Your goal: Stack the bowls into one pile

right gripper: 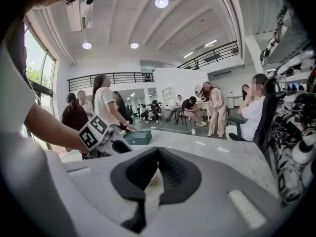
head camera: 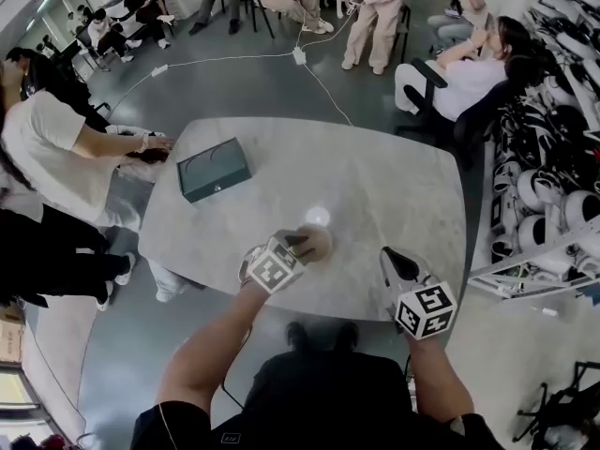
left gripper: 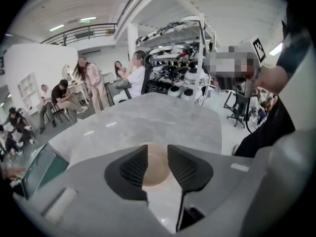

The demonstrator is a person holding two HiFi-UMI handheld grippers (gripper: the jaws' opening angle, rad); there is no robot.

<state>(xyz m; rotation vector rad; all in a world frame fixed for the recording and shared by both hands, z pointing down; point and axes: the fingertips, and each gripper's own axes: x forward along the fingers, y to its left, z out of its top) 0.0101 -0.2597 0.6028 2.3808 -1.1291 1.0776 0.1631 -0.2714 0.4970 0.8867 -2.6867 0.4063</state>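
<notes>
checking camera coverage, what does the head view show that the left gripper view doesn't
Only the head view: both grippers from above, the left gripper at the bowl and the right gripper off to the bowl's right, plus the whole green box.
Only the left gripper view: that gripper's ribbed pads standing apart, with the bowl seen in the gap and not pinched.
Both: the bowl, the grey table, the box (only a corner in the left gripper view) and people seated beyond.
</notes>
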